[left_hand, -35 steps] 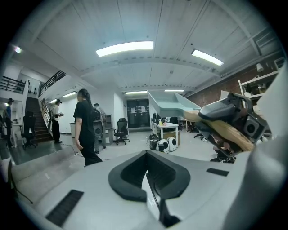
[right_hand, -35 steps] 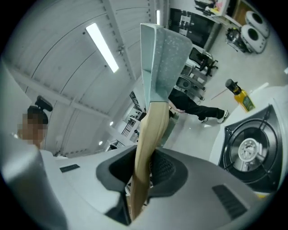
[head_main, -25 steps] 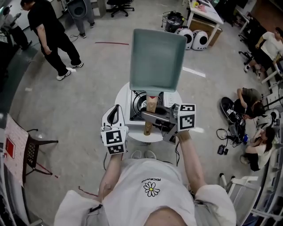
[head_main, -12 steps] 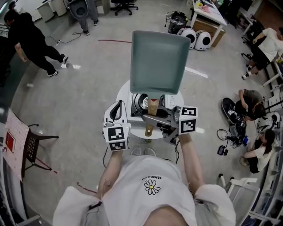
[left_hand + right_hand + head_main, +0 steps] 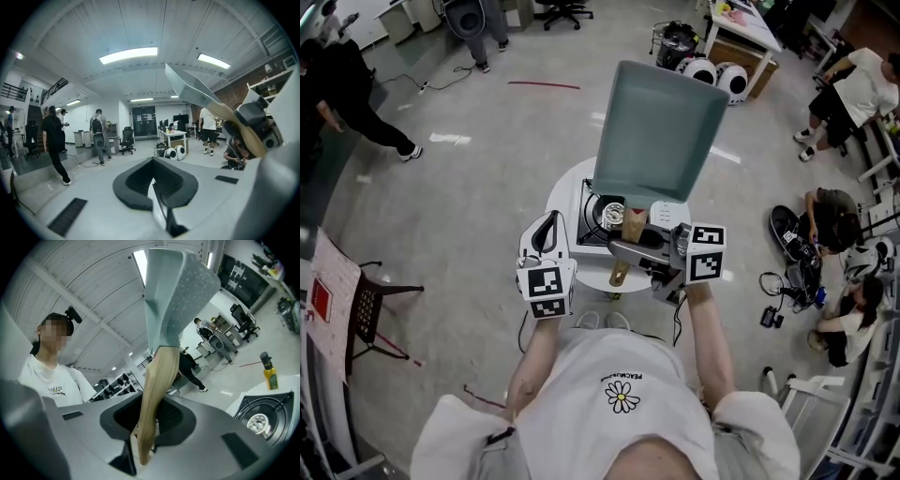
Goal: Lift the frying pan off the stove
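**Frying pan (image 5: 656,127) aloft, pinched by its handle in the right claw (image 5: 619,251)**
The pan is carried above and ahead of that claw. Below the claw lies the stove (image 5: 600,216) on the desk (image 5: 562,202), its far part hidden by the pan. The wooden handle (image 5: 630,225) runs lengthwise from claw to pan. The left claw (image 5: 546,239) is pressed together, empty, alongside.

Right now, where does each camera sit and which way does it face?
Head view: on the person's head, facing steeply down at the frying pan above the stove; shows torso, forearms, left gripper, right gripper.
Left gripper view: on that gripper, facing across the room past closed, empty jaws; no body visible.
Right gripper view: on that gripper, facing along jaws clamped on the pan's handle; torso shows at left.
Shared: all three show the pan; head and right gripper views, the stove.
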### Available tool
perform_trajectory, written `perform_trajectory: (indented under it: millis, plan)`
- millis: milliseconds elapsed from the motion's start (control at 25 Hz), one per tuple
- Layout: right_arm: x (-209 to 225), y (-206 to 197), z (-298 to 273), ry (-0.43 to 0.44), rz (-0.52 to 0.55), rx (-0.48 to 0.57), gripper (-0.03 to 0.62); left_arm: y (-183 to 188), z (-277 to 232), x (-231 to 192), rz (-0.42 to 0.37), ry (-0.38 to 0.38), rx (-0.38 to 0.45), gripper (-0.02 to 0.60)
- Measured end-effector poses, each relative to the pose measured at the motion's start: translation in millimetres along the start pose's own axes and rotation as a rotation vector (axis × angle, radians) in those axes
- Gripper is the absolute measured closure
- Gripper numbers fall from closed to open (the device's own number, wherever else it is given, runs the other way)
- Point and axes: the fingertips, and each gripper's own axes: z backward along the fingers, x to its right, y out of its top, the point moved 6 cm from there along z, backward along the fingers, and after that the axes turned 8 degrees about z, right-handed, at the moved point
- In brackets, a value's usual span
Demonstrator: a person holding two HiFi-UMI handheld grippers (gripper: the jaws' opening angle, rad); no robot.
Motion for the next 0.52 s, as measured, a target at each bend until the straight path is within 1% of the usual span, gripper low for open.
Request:
perform_trajectory:
  millis: [520]
  plan:
    - [1.2, -2.3, 3.5, -0.024, 0.023, -0.028, 0.516, -5.8, -3.9, 3.7, 0.003, -0.026, 0.0, 0.583]
